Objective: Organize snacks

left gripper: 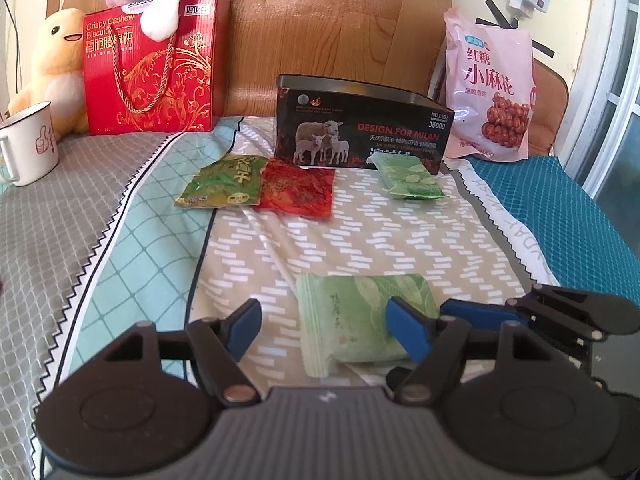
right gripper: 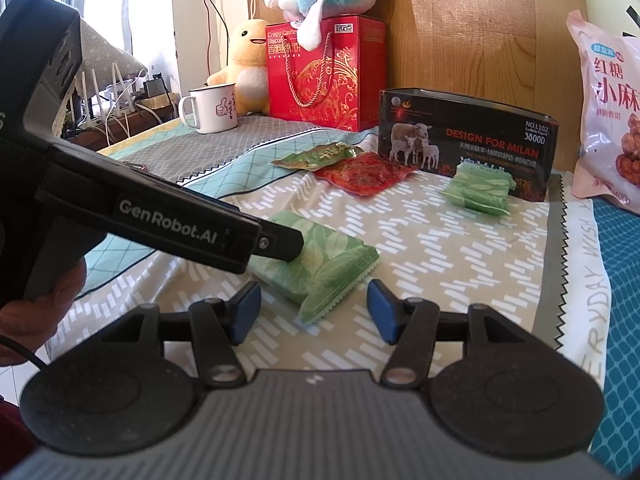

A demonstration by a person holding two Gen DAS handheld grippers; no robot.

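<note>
i have both left tongs (left gripper: 324,330) and right tongs (right gripper: 314,310) spread apart around the pale green leaf-printed snack packet (left gripper: 360,320), well short of the black sheep-printed tin box (left gripper: 360,132), seemingly to grab it.

Left wrist view: low over the patterned cloth (left gripper: 360,232), looking forward along the left gripper (left gripper: 324,326) toward the wooden backboard (left gripper: 340,20); near green packet (left gripper: 360,320) close under the lens.
Right wrist view: low, set further right, facing forward and leftward along the right gripper (right gripper: 314,312); left gripper body crosses from the left.
Shared by 2 views: near green packet (right gripper: 320,264), black tin (left gripper: 360,128) (right gripper: 464,140), red box (left gripper: 154,68) (right gripper: 324,68), white mug (left gripper: 28,144) (right gripper: 212,108).
</note>
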